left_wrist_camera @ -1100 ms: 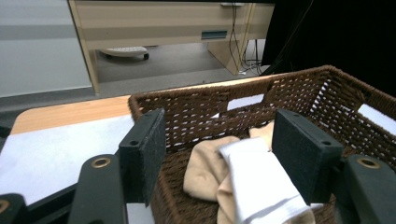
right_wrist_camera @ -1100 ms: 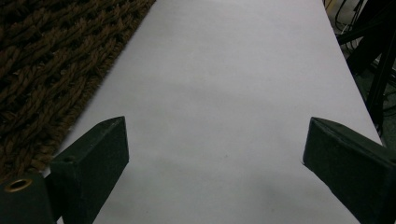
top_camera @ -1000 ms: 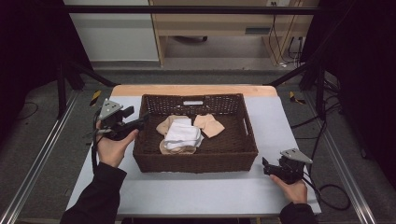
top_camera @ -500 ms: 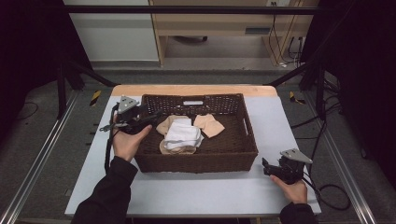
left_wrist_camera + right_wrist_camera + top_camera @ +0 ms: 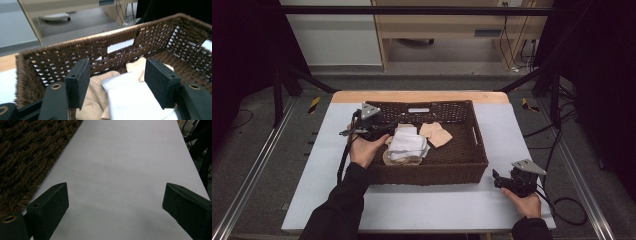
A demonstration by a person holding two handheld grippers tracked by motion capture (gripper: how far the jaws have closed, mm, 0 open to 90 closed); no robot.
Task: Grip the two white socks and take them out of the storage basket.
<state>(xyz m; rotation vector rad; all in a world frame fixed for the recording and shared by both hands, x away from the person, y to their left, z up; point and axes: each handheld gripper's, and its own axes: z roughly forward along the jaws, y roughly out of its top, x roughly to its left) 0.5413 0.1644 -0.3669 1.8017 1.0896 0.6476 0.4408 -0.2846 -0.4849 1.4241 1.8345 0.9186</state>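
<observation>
**Left claw spread over the socks**

Your left forearm reaches over the wicker basket's (image 5: 472, 145) near-left corner. The left claw (image 5: 117, 82) gapes wide above the white sock (image 5: 135, 100), gripping nothing. That sock lies in the basket, cuff toward the back wall. Your right claw (image 5: 115, 212) rests wide open on the counter (image 5: 130, 170)

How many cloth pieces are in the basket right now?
3 visible: a white sock in the middle, a beige piece right of it, another beige piece underneath; more may be hidden.
</observation>
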